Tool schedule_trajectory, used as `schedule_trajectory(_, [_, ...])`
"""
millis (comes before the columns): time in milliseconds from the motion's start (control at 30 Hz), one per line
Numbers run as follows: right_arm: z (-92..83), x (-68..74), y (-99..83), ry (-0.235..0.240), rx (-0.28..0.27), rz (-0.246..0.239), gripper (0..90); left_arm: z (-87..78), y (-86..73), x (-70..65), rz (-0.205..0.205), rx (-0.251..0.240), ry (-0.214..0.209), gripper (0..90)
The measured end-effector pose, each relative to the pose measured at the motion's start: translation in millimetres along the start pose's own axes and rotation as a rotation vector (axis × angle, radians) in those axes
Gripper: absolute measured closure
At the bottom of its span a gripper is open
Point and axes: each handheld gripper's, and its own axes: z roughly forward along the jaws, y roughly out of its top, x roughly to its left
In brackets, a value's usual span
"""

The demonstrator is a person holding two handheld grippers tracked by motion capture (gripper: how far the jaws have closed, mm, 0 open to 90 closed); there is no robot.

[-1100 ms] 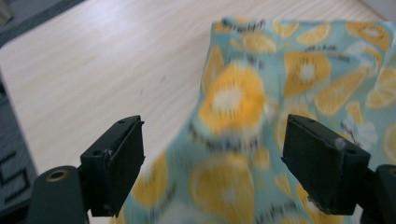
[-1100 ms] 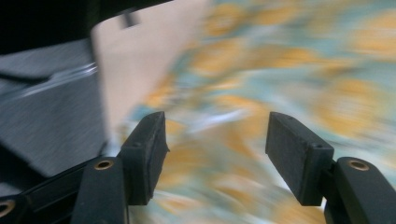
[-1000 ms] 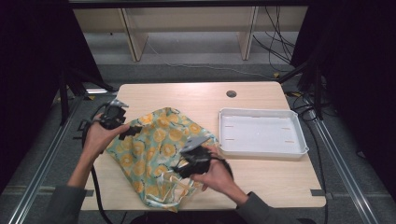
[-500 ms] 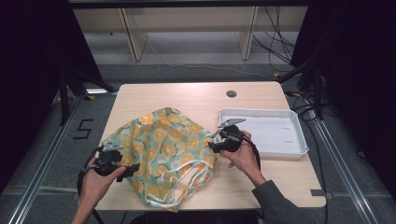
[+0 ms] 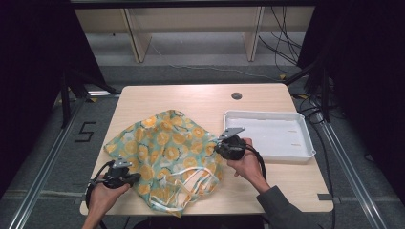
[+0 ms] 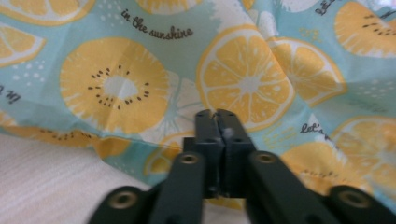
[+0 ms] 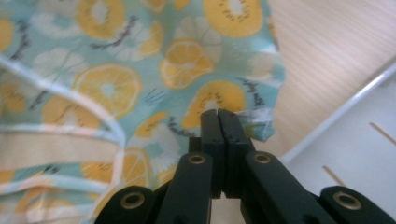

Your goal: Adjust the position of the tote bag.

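A light-blue cloth (image 5: 167, 148) printed with orange slices, with white straps at its near side, lies rumpled on the wooden table (image 5: 191, 100). My left gripper (image 5: 136, 177) is at the cloth's near-left edge. In the left gripper view its jaws (image 6: 215, 113) have just closed and meet over the cloth (image 6: 247, 79), pinching its edge. My right gripper (image 5: 218, 147) is at the cloth's right corner. Its jaws (image 7: 217, 112) have also just closed, and the hem (image 7: 257, 119) bunches at their tip.
A white tray (image 5: 286, 138) lies on the table right of the cloth, close to my right hand; its rim (image 7: 336, 116) shows beside the right jaws. A small round hole (image 5: 236, 96) marks the table's far side. Cables trail from both grippers.
My left hand came down from the cloth's far-left corner to its near-left edge. My right hand went from the near middle to the right corner. Both pairs of jaws have shut.
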Motion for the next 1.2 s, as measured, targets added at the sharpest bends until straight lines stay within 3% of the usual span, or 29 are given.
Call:
schedule_trajectory(100, [-3.8,14.6,-4.2,0.028,0.013,-0.045,90.0,0.9,2.1,11.4,0.006,0.001,0.021,89.7])
schedule_trajectory(200, [-6.2,27.1,-8.9,0.061,0.016,-0.106,90.0,2.4,3.8,25.2,-0.014,-0.006,0.030,89.8])
schedule_trajectory(267, [-8.1,38.0,-12.9,0.092,0.022,-0.103,90.0,3.4,5.1,29.6,-0.037,-0.009,0.042,89.8])
schedule_trajectory(300, [-8.6,40.2,-13.9,0.101,0.024,-0.123,90.0,3.3,6.1,32.8,-0.033,-0.004,0.046,89.8])
schedule_trajectory(433, [-13.9,57.4,-17.0,0.145,0.019,-0.125,90.0,-0.7,8.5,38.8,-0.038,-0.018,0.044,89.7])
schedule_trajectory(467, [-13.4,61.7,-17.9,0.155,0.005,-0.123,90.0,-2.5,9.2,39.2,-0.043,-0.022,0.059,89.7])
schedule_trajectory(500, [-12.5,70.4,-19.2,0.187,0.016,-0.153,90.0,-4.2,10.1,40.9,-0.044,-0.027,0.067,89.4])
schedule_trajectory(533, [-11.7,74.3,-19.8,0.198,0.019,-0.155,90.0,-7.4,11.2,44.4,-0.074,-0.059,0.099,87.3])
schedule_trajectory(567, [-11.7,74.3,-19.8,0.198,0.019,-0.155,90.0,-7.4,11.2,44.4,-0.074,-0.059,0.099,82.7])
schedule_trajectory(600, [-11.0,79.0,-20.4,0.202,0.031,-0.157,90.0,-10.3,12.1,49.5,-0.089,-0.060,0.084,82.7])
schedule_trajectory(667, [-8.4,87.2,-21.4,0.226,0.033,-0.164,90.0,-12.7,12.8,52.5,-0.138,-0.099,0.091,73.0])
schedule_trajectory(733, [-6.4,93.0,-20.5,0.241,0.042,-0.187,90.0,-17.8,13.9,53.7,-0.159,-0.113,0.067,62.0])
schedule_trajectory(767, [-4.7,95.0,-19.9,0.243,0.036,-0.191,90.0,-21.0,16.4,49.1,-0.200,-0.160,0.051,58.1])
schedule_trajectory(900, [-0.1,98.7,-18.1,0.250,0.045,-0.201,90.0,-31.4,22.3,41.0,-0.205,-0.182,0.039,47.7])
schedule_trajectory(933, [0.3,98.6,-17.7,0.247,0.054,-0.205,90.0,-34.7,24.2,36.2,-0.223,-0.199,0.027,44.5])
schedule_trajectory(1033, [1.7,95.8,-19.1,0.244,0.048,-0.198,90.0,-38.1,25.7,28.0,-0.198,-0.179,-0.016,38.5])
schedule_trajectory(1100, [0.6,91.4,-20.0,0.238,0.041,-0.193,90.0,-31.7,24.8,24.8,-0.200,-0.161,-0.040,38.0])
schedule_trajectory(1133, [-0.4,90.6,-20.3,0.241,0.032,-0.180,90.0,-28.1,24.3,25.7,-0.173,-0.121,-0.039,39.0])
schedule_trajectory(1167, [-1.7,89.0,-20.0,0.243,0.026,-0.181,84.7,-23.2,23.9,26.9,-0.148,-0.092,-0.035,43.6])
schedule_trajectory(1200, [-5.4,88.1,-18.4,0.247,0.012,-0.178,77.3,-14.7,22.7,28.2,-0.145,-0.087,-0.042,58.3])
